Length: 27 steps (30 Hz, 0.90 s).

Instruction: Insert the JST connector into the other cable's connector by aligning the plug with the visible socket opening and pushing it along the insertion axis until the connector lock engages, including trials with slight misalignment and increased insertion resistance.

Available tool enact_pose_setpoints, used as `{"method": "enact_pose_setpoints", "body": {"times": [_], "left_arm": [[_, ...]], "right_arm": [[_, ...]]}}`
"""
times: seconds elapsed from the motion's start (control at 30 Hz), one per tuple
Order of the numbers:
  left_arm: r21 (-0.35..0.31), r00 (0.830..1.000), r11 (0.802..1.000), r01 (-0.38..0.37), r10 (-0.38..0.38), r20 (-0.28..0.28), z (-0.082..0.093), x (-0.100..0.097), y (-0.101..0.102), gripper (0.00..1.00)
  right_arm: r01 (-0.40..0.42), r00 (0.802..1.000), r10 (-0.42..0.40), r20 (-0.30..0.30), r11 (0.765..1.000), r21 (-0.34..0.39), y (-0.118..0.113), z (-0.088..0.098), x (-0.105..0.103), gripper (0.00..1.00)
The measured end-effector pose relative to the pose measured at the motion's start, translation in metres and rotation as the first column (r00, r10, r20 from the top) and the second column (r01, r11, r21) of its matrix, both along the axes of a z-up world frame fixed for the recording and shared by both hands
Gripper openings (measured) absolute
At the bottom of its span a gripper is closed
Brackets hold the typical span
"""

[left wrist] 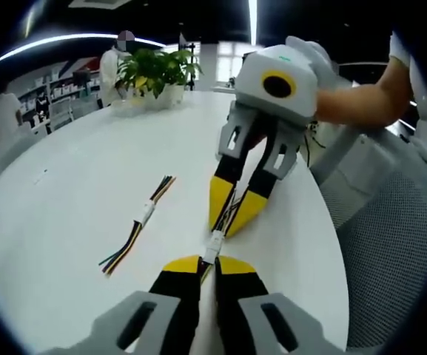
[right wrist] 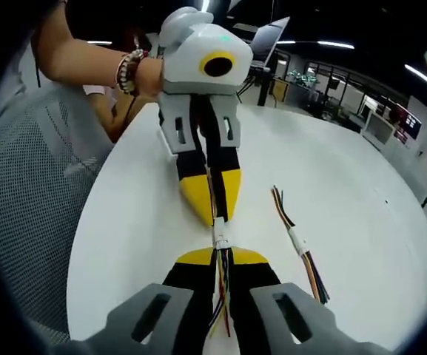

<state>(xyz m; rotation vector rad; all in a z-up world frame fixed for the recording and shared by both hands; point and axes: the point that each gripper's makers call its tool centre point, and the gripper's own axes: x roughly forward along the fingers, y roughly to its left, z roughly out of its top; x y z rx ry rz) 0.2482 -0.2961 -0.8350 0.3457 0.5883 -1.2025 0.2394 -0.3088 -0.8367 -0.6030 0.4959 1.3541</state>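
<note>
A white JST connector (left wrist: 213,246) sits in the short gap between the two grippers' yellow tips, just above the round white table (left wrist: 65,222). My left gripper (left wrist: 209,265) is shut on the wires behind it. My right gripper (left wrist: 224,228) comes in from the upper right, shut on the multicoloured wires on the other side. In the right gripper view the connector (right wrist: 220,237) lies straight ahead of my right gripper (right wrist: 221,256), with the left gripper (right wrist: 214,216) opposite, tip to tip. The plug and socket look joined; I cannot tell how far they are seated.
A second joined cable (left wrist: 140,220) (right wrist: 300,242) with a white connector lies loose on the table beside the grippers. A potted plant (left wrist: 155,72) stands at the far edge. A grey mesh chair (left wrist: 391,244) (right wrist: 28,200) is close to the table's near edge.
</note>
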Motion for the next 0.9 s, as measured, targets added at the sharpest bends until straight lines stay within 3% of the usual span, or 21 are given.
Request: {"method": "enact_pose_setpoints", "body": {"times": [0.33,0.47,0.67,0.9], "left_arm": [[-0.067,1.0,0.997,-0.03,0.03,0.001,0.025,0.003,0.0,0.01],[-0.069,0.999,0.997,-0.026,0.028,0.022,0.033,0.004,0.002,0.09],[-0.013,0.999,0.999,-0.031,0.031,0.021,0.02,0.006,0.009,0.1],[-0.033,0.999,0.999,-0.011,0.013,0.05,0.022,0.008,-0.001,0.08]], "right_arm": [[0.026,1.0,-0.026,-0.006,0.996,0.08,-0.004,0.028,0.0,0.03],[0.028,1.0,-0.027,-0.009,0.993,0.112,-0.006,0.039,-0.001,0.03],[0.041,0.999,-0.038,-0.023,0.991,0.131,-0.007,0.039,0.001,0.03],[0.049,0.998,-0.042,-0.038,0.982,0.183,-0.004,0.048,0.002,0.03]]}}
